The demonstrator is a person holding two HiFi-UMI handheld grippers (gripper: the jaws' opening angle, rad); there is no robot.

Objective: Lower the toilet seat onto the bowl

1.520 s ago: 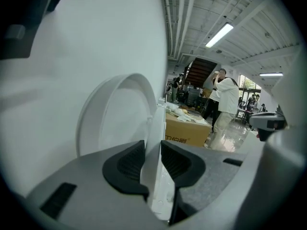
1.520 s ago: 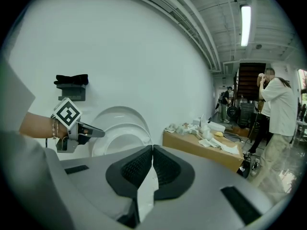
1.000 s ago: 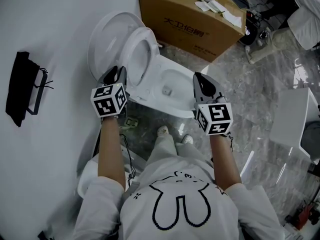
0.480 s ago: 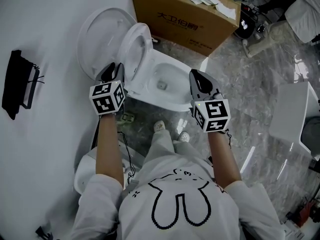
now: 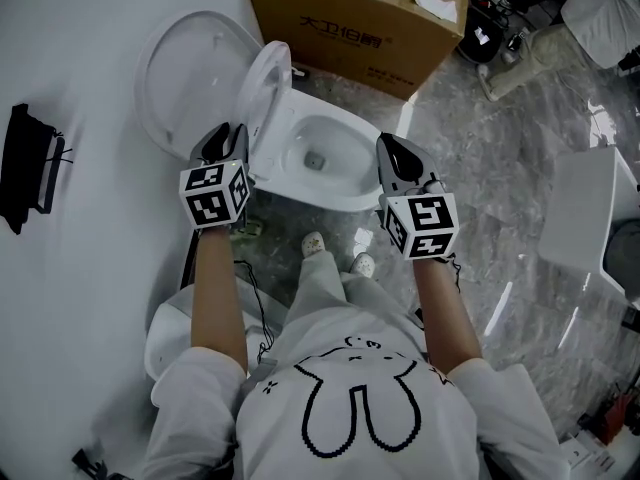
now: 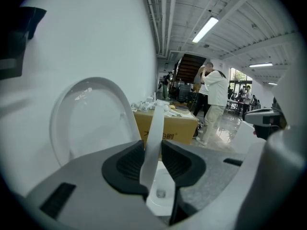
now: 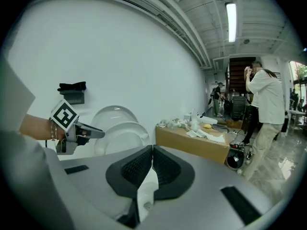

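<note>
At the bowl (image 5: 340,190)'s left rim the seat (image 5: 268,93) stood upright, edge-on just ahead of my left gripper (image 5: 232,132), jaws apart, empty; right gripper (image 5: 386,145) closed, farther off.

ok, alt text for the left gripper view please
The raised toilet seat stands edge-on between the left gripper's open jaws, which have just opened a little further. Behind it the lid leans against a white wall; a cardboard box and several people are further back.
</note>
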